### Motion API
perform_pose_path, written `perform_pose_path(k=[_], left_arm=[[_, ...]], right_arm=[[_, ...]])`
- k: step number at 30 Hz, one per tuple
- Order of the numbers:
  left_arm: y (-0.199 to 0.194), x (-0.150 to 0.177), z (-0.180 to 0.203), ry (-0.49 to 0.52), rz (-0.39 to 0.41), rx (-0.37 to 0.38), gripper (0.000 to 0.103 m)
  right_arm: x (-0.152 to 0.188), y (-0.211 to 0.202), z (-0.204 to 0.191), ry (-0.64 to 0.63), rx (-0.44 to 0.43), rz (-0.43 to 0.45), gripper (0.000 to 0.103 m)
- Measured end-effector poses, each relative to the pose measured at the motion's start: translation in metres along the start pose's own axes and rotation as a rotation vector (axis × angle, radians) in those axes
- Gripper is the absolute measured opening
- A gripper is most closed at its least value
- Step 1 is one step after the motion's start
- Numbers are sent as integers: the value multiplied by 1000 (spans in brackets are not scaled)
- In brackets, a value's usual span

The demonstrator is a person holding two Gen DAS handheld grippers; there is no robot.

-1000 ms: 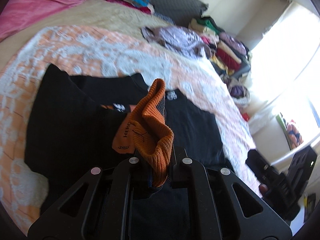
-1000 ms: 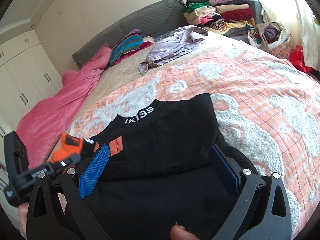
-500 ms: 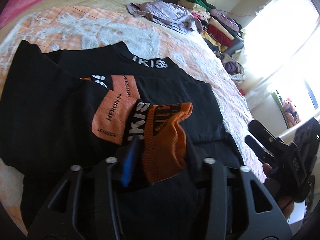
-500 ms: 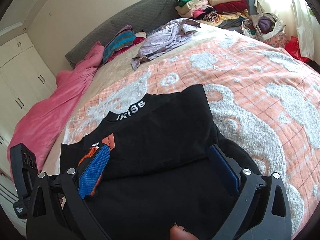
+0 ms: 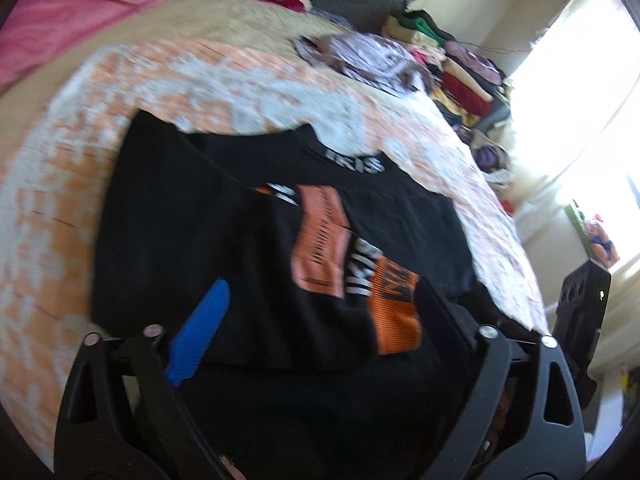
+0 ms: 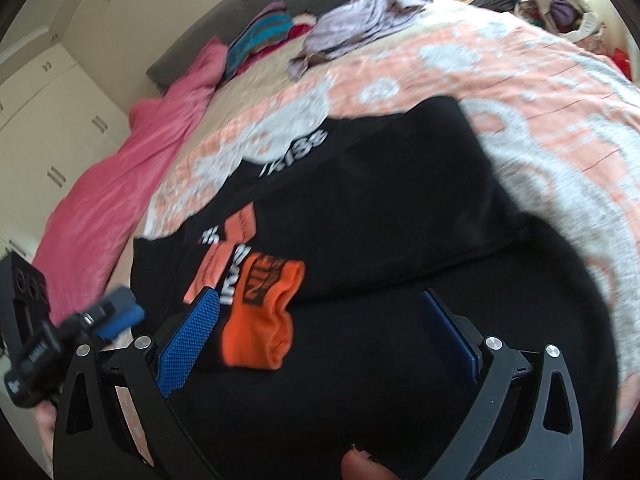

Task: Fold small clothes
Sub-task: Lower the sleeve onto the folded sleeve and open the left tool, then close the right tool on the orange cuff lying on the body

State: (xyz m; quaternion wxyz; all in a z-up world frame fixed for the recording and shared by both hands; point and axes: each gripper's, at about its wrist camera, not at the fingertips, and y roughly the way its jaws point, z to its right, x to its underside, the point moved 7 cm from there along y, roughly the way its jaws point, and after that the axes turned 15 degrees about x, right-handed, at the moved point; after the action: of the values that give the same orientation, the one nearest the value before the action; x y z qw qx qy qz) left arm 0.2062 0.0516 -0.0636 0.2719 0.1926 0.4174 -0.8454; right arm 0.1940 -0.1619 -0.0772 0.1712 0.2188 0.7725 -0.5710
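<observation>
Right wrist view: black garment (image 6: 392, 208) flat on bed (image 6: 540, 92), orange cuff (image 6: 262, 316) just inside right tool (image 6: 316, 340), spread and empty; left tool (image 5: 320, 320) likewise spread, cuff toward its right finger; right nearer.

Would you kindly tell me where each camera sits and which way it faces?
Left wrist: on the left tool, looking along its open fingers at the black shirt; the right tool shows at the right edge.
Right wrist: on the right tool, over the same shirt; a fingertip and the left tool show.
Shared: orange cuff, bedspread.
</observation>
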Motion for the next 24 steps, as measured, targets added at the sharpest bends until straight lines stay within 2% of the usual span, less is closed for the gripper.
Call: perform_pose_path(k=[4,6,8,13,15,19,22,24], left_arm=[[-14,-5,-13,1,23,-69,94],[-20,-6,-20,-16,32,-74,93],[-26,-5,-28,-37,41,-78,93],[-34,-5,-38,-59,48,-92,94],[-37,-4,-41,-69,54,-89,94],[-42,-3,-45,-75,57,-92,94],[-46,-2,-47,-79,62,-93,94],[-48,-3,-49,-84,65,-91,93]], right_arm=[[13,9,-17,-37,-13,-32,96],[17,13,-23,-56,-14,-44,81],[20,16,-29,-76,-10,-46,80],[22,24,-37,-101,-7,-40,67],[21,28,-40,-107,-1,-37,56],[19,32,-42,-112,17,-11,46],[19,32,-42,-117,20,-1,35],[19,32,-44,-128,12,-3,24]])
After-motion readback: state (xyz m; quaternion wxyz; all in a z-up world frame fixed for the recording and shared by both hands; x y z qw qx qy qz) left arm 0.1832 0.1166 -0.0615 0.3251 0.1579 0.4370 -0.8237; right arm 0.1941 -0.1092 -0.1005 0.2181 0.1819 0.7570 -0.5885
